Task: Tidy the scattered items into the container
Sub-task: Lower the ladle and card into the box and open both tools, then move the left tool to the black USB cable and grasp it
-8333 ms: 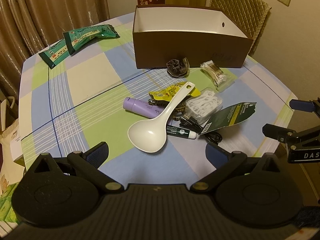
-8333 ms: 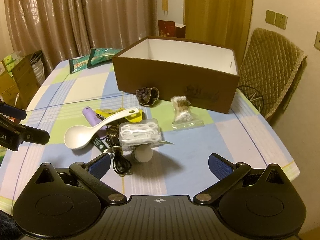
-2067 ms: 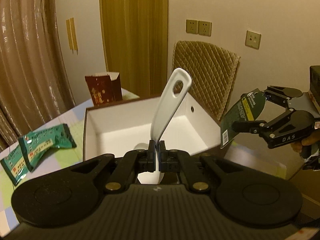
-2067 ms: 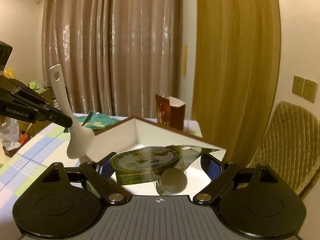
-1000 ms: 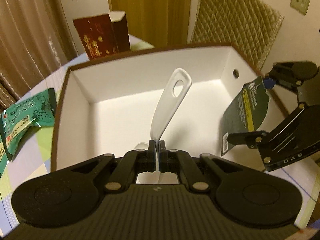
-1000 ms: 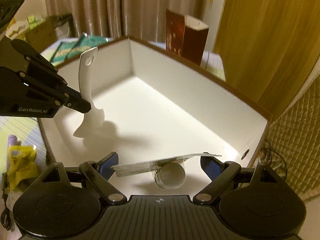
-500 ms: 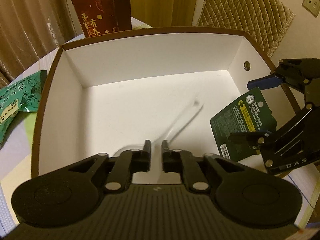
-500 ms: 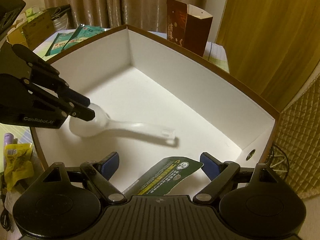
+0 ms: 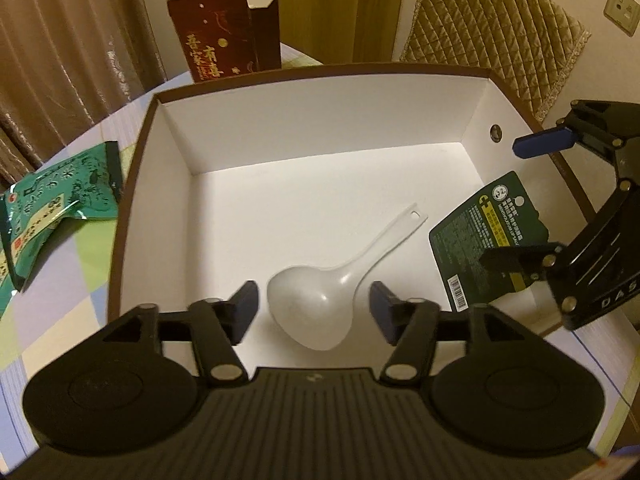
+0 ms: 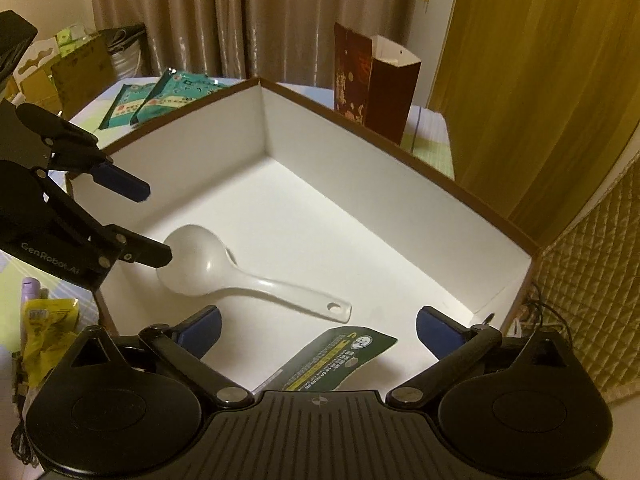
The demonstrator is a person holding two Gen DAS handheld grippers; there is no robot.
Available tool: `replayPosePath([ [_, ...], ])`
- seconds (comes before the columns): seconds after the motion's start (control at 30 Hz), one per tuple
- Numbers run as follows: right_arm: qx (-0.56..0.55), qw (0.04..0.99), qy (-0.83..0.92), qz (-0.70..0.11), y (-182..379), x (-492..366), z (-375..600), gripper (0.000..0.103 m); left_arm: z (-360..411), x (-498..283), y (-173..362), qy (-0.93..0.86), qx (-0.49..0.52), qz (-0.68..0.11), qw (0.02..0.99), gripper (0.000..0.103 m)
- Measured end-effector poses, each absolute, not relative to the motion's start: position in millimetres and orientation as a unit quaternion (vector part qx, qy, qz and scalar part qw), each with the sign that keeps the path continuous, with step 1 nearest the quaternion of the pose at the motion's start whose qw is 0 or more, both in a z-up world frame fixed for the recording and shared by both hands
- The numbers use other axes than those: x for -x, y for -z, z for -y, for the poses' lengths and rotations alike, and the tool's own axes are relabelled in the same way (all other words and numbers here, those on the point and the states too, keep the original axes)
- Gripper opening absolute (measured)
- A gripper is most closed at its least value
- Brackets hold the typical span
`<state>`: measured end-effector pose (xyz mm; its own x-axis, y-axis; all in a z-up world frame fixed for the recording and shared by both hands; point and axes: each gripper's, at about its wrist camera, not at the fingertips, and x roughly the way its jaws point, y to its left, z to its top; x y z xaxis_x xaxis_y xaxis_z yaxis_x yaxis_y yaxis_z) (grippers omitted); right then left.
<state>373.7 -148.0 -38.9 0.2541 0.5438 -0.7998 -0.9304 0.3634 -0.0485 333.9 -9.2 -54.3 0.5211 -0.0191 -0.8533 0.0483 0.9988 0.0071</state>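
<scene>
The brown box with a white inside point(image 9: 132, 184) point(image 10: 400, 152) is the container. A white rice spoon point(image 9: 320, 304) point(image 10: 224, 268) lies flat on its floor. A dark green card pack point(image 9: 488, 236) point(image 10: 332, 360) rests in the box near its right wall. My left gripper point(image 9: 312, 308) is open above the spoon's bowl, holding nothing; it also shows in the right wrist view point(image 10: 148, 220). My right gripper point(image 10: 318, 328) is open over the green pack; it also shows in the left wrist view point(image 9: 516, 200).
Green snack packs point(image 9: 52, 196) point(image 10: 160, 96) lie on the checked tablecloth left of the box. A dark red carton point(image 9: 228, 36) point(image 10: 372, 84) stands behind it. A yellow packet point(image 10: 48, 320) and purple tube point(image 10: 30, 288) lie outside the box. A padded chair point(image 9: 488, 20) stands at the right.
My left gripper has opened wide and the spoon has dropped to rest on the box floor. My right gripper stays open, and the green pack has settled lower in the box.
</scene>
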Motion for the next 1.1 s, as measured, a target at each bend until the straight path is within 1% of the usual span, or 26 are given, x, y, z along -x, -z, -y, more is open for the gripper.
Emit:
replayPosePath([
  [0.17,0.270,0.745,-0.495,-0.356,30.0,-368.1,156.4,0.101,9.5,-325.8,45.0,0.013,-0.019,-0.484,0.875,0.066],
  [0.43,0.249,0.761,-0.479,-0.360,22.0,-360.4,171.5,0.101,13.1,-308.3,31.3,0.006,-0.024,-0.476,0.879,0.075],
  [0.67,0.211,0.786,-0.463,-0.352,4.5,-347.1,189.2,0.101,9.9,-284.8,15.5,-0.007,-0.024,-0.464,0.886,0.077],
  [0.8,0.195,0.798,-0.455,-0.343,-5.9,-332.2,201.4,0.101,3.4,-263.2,4.8,-0.017,-0.022,-0.457,0.889,0.080],
  [1.1,0.167,0.811,-0.455,-0.327,-17.4,-283.9,225.8,0.101,-18.2,-196.0,-8.3,-0.040,-0.012,-0.448,0.893,0.082],
])
